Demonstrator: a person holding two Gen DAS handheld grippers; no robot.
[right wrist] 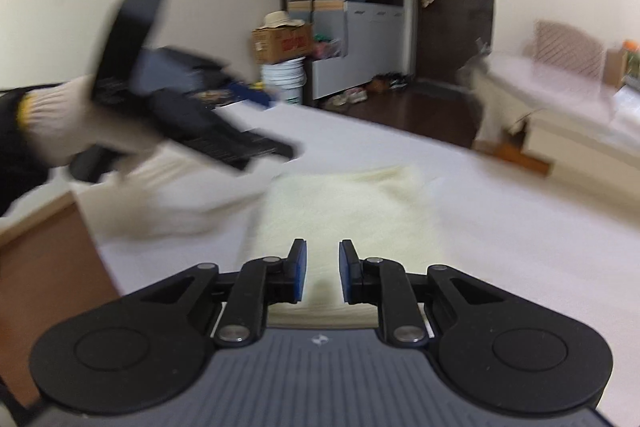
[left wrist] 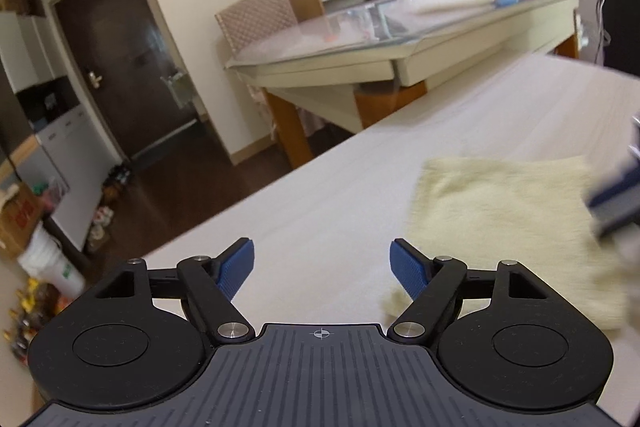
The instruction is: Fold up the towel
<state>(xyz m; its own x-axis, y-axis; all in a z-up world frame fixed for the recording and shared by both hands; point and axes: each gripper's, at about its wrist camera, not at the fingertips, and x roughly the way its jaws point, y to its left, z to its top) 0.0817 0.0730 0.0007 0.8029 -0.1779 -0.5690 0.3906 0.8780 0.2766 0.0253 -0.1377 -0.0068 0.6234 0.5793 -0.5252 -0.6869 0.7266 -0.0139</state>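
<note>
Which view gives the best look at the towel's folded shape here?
The right wrist view: the towel lies centred ahead of the right claw, its sides and far edge visible, though slightly blurred. The left wrist view shows the towel off to the right, partly cut off by the left claw's finger and the blurred right claw.

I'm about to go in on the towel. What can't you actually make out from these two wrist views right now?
- Towel near edge: right wrist view, hidden under the right gripper.
- Towel's right side: left wrist view, covered by the blurred right gripper at the frame edge.
- Fold layers: both views too soft to count.
- Left gripper in the right wrist view: motion blur hides its jaws, though its own view shows them open and empty.
- Gloved hand: smeared.
</note>
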